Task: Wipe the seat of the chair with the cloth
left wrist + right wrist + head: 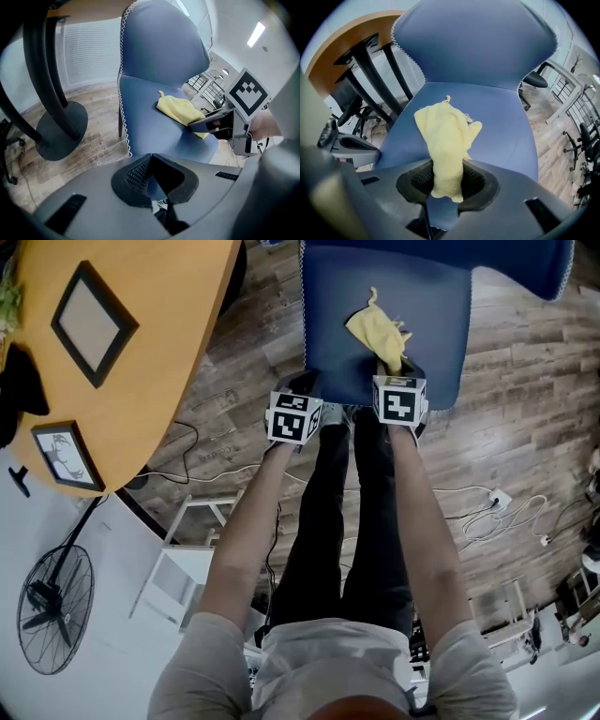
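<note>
A blue padded chair has its seat (337,324) at the top of the head view, with a crumpled yellow cloth (375,329) lying on it. My right gripper (398,367) is over the seat's near edge and is shut on the cloth's near end. In the right gripper view the cloth (445,136) runs from between the jaws out across the seat (506,126) towards the backrest (478,42). My left gripper (305,382) hovers at the seat's near left corner, jaws shut with nothing in them. The left gripper view shows its jaws (150,161), the cloth (180,110) and the right gripper (206,124).
An orange table (159,381) with two framed pictures (92,322) stands left of the chair; its black legs and round foot (61,126) are close to the seat. Cables (497,512) lie on the wooden floor at the right. A floor fan (52,610) stands at the lower left.
</note>
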Motion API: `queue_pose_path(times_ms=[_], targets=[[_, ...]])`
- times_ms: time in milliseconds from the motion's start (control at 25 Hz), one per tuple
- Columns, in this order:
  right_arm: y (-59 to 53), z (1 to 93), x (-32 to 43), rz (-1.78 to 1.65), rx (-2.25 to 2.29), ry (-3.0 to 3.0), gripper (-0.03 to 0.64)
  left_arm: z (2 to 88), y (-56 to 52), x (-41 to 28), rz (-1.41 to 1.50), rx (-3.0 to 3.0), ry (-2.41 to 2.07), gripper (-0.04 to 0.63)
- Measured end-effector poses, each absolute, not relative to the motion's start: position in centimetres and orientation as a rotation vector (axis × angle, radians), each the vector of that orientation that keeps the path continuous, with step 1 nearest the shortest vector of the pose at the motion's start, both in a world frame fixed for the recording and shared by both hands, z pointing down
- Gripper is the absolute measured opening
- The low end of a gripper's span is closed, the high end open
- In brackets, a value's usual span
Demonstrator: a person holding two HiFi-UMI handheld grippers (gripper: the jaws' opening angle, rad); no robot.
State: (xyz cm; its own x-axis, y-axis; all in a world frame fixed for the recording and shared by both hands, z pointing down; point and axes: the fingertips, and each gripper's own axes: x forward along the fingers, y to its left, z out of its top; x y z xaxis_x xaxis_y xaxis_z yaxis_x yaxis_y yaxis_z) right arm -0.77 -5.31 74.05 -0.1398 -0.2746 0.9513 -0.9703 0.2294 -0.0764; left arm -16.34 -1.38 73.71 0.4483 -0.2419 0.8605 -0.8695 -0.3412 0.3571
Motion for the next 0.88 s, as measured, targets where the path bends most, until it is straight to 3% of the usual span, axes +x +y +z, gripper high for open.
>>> queue_pose_path(times_ms=[360,680,880], targets=[[-2.8,73.9,-9.3,0.791,0.941,-1.716,0.134,73.8,0.5,-18.4,0.964,1.778,-0.954,0.028],[-2.2,74.4,-11.6,0.112,0.355,-1.827,0.126,69.5,-4.6,-20.7,0.872,1.965,-1.076,0.028],[-1.5,74.5,-12.2,-0.184,-0.134,-1.912,0.129,71.2,-5.7,-18.9,0.881,1.952,-0.953,0.028]])
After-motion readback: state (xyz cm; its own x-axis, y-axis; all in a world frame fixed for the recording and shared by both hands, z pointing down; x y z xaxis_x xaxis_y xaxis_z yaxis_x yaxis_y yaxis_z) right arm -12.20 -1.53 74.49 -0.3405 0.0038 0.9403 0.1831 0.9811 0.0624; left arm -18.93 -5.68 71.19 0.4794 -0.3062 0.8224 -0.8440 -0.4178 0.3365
